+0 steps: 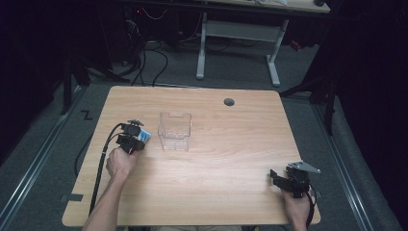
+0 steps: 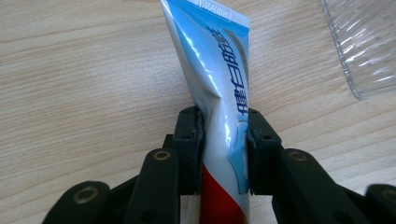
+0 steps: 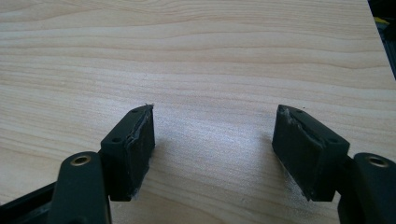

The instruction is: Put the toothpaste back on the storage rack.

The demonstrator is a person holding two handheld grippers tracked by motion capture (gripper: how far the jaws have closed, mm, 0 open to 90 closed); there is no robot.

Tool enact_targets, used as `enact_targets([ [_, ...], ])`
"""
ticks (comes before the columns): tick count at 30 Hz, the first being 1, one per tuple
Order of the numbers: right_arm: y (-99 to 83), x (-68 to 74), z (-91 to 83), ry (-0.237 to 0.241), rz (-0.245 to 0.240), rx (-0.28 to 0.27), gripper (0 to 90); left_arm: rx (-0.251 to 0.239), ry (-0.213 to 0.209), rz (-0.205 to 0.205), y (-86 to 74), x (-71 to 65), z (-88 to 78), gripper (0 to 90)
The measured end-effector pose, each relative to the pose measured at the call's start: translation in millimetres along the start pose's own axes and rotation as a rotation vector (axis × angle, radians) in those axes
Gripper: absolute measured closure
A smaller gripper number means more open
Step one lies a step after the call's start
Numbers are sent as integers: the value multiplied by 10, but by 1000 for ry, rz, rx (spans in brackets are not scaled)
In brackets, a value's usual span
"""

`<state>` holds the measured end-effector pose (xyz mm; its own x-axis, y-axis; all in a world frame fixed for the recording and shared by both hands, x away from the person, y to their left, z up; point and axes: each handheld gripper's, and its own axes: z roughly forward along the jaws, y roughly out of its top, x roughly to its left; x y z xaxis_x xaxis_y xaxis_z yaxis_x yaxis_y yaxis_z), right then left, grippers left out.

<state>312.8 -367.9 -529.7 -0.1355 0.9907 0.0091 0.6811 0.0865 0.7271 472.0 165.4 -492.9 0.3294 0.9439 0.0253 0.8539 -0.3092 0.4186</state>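
The left gripper's fingers clamp the blue-and-white plastic tube between them, above the light wooden bench; the right gripper's fingers gape wide.

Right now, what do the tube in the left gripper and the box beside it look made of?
Tube: apparently soft glossy plastic, going by the shiny highlights and the dent where the left gripper pinches it. Box: seemingly clear rigid plastic; the table shows through its walls.

Tube: glossy plastic, creasing under my matt black pads. Bin: clear smooth plastic, glinting. Table: pale matt wood grain. My right pads: fraying, rough-edged rubber.
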Motion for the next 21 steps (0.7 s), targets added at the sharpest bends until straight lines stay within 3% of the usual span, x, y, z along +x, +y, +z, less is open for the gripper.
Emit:
enact_targets([
  [12, 0, 3, 2, -2, -3, -1, 299, -54, -21, 9, -42, 49, -198, 706],
  [21, 0, 4, 2, -1, -3, -1, 299, -124, -36, 6, -112, 111, -445, 713],
])
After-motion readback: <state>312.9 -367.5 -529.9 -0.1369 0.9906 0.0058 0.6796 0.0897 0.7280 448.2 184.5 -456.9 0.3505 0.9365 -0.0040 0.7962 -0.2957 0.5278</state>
